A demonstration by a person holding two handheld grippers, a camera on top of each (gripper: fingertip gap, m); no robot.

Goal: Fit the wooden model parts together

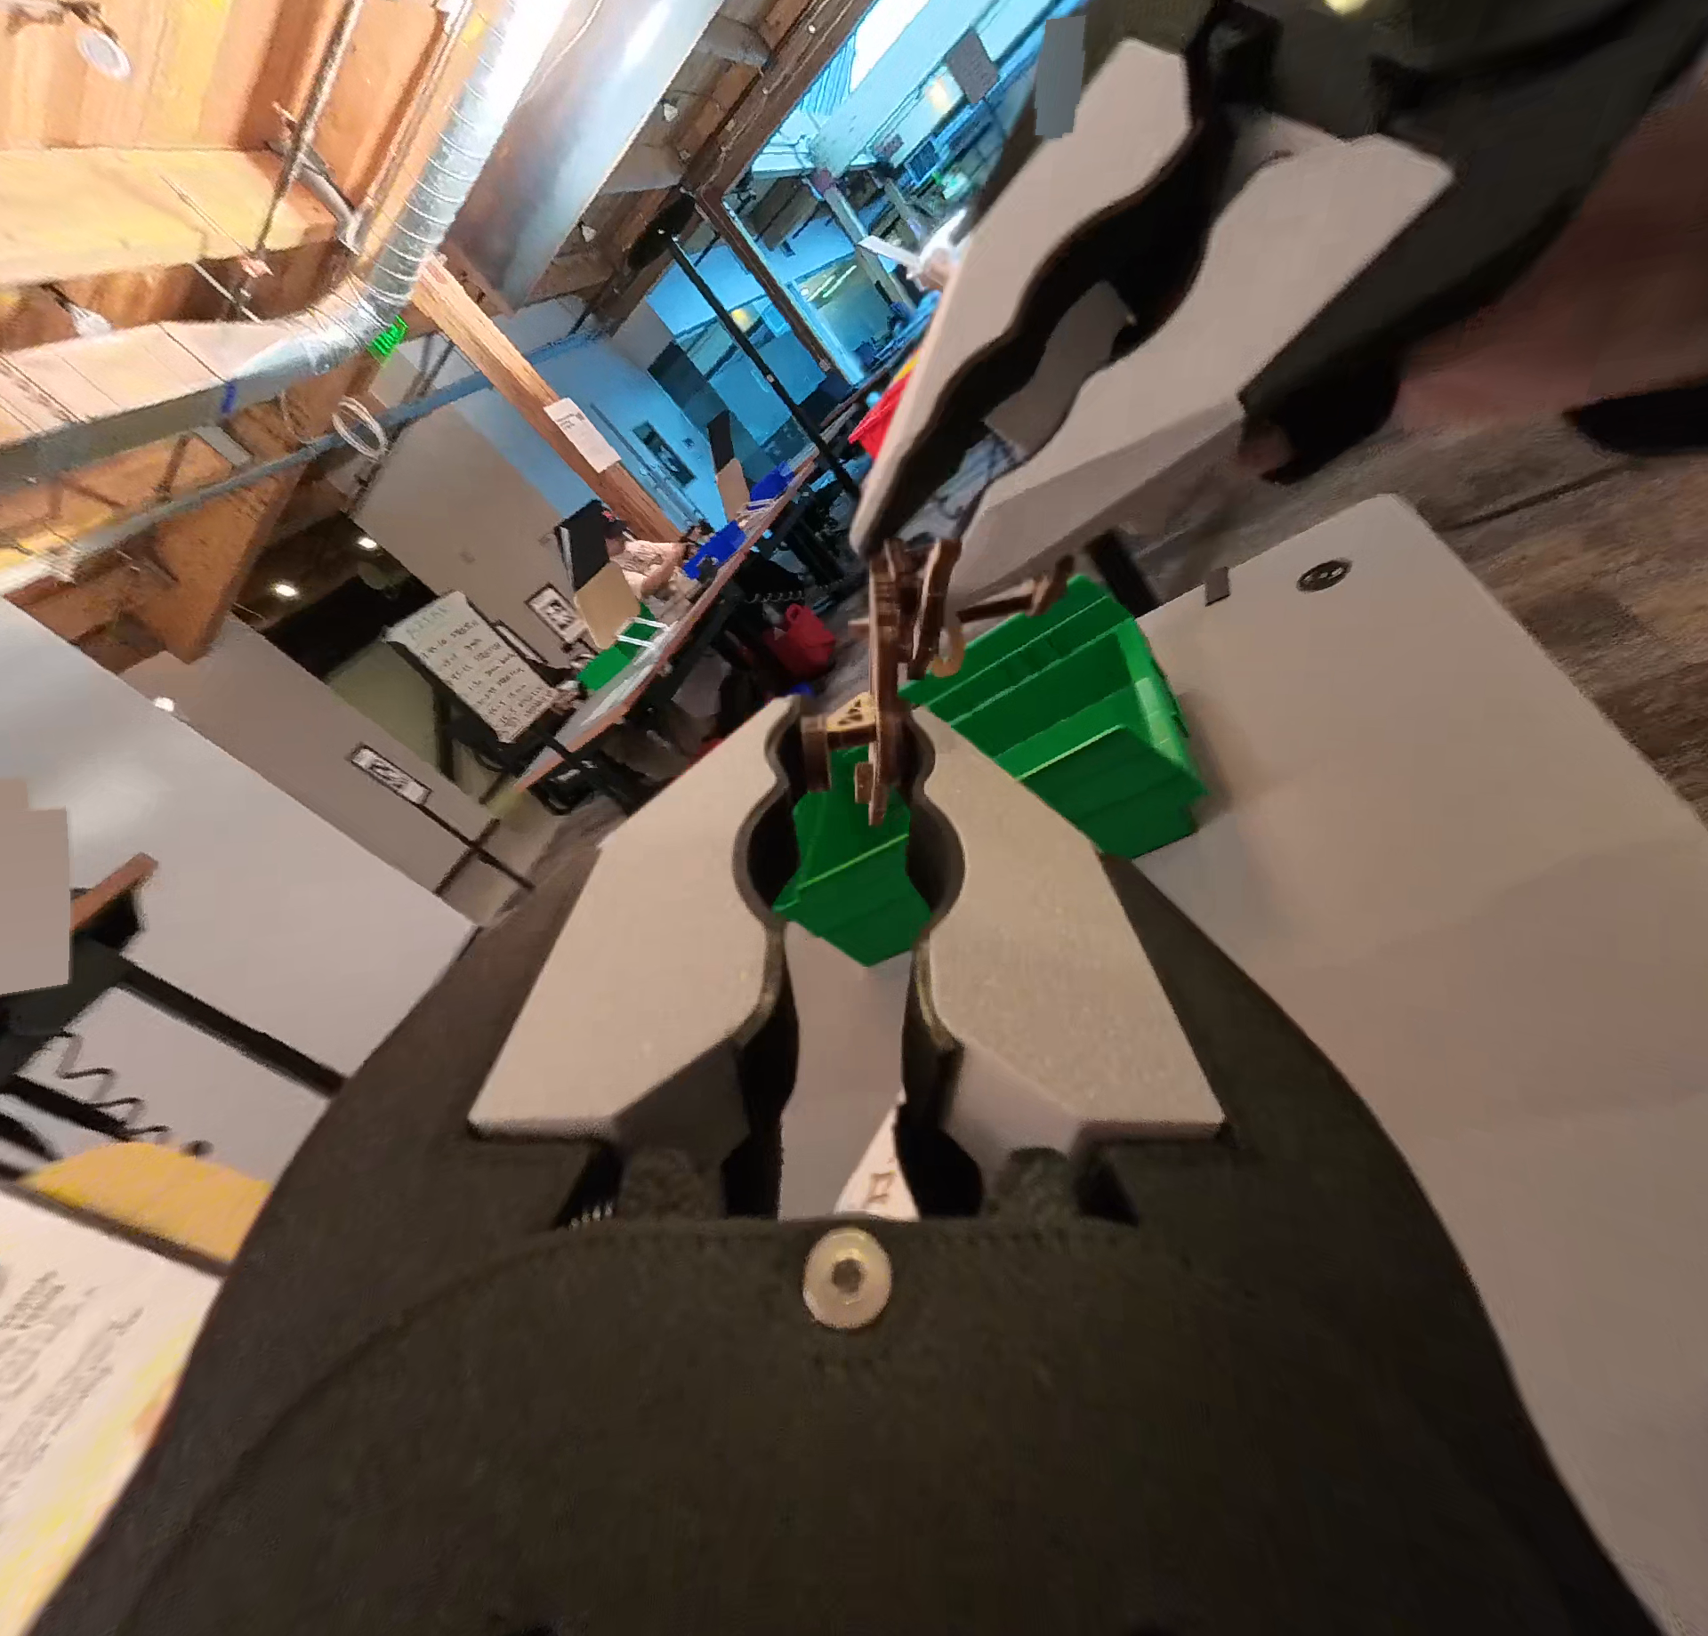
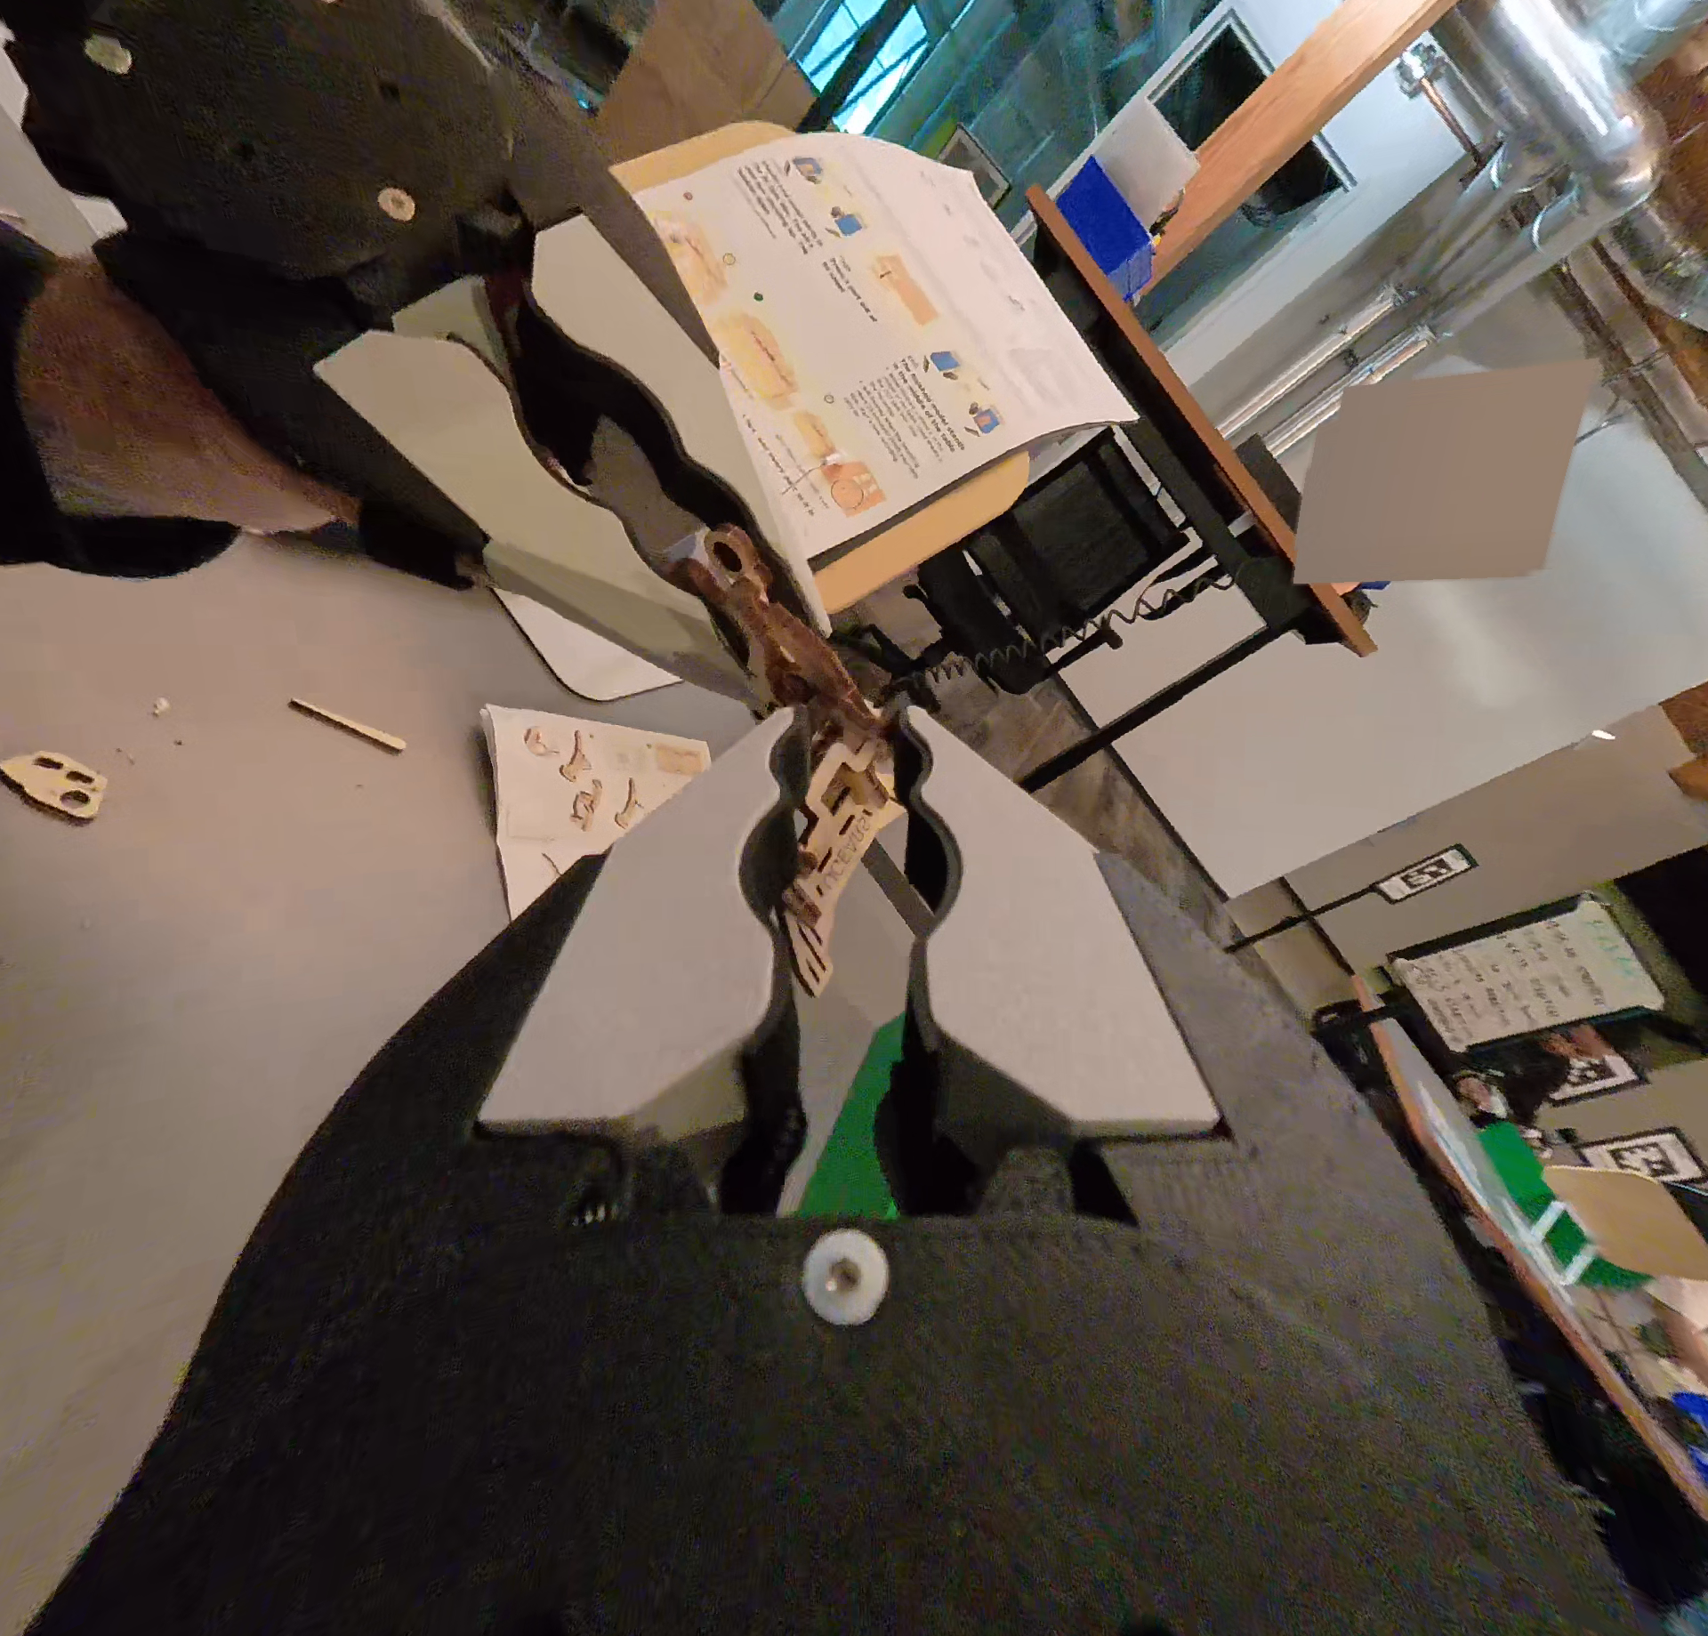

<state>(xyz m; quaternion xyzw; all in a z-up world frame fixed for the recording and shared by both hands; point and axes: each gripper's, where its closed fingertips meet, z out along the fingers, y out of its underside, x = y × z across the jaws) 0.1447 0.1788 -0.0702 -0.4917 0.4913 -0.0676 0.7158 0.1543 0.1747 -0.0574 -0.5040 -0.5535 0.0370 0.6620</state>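
Wooden model (image 2: 836, 815), one assembly, clamped between two tools, left tool (image 1: 855, 741), right tool (image 2: 846, 741), two green bins (image 1: 1063, 714).

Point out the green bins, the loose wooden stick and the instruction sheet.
green bins (image 1: 1091, 741), left wrist view, front wall of the bin.
wooden stick (image 2: 347, 725), right wrist view, its middle.
instruction sheet (image 2: 887, 325), right wrist view, centre of the page.

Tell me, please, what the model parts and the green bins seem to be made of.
The model parts look like thin laser-cut plywood: pale faces, dark burnt-looking edges, slots and tabs. The green bins appear to be moulded plastic, judging by their uniform colour, slight sheen and ribbed walls.
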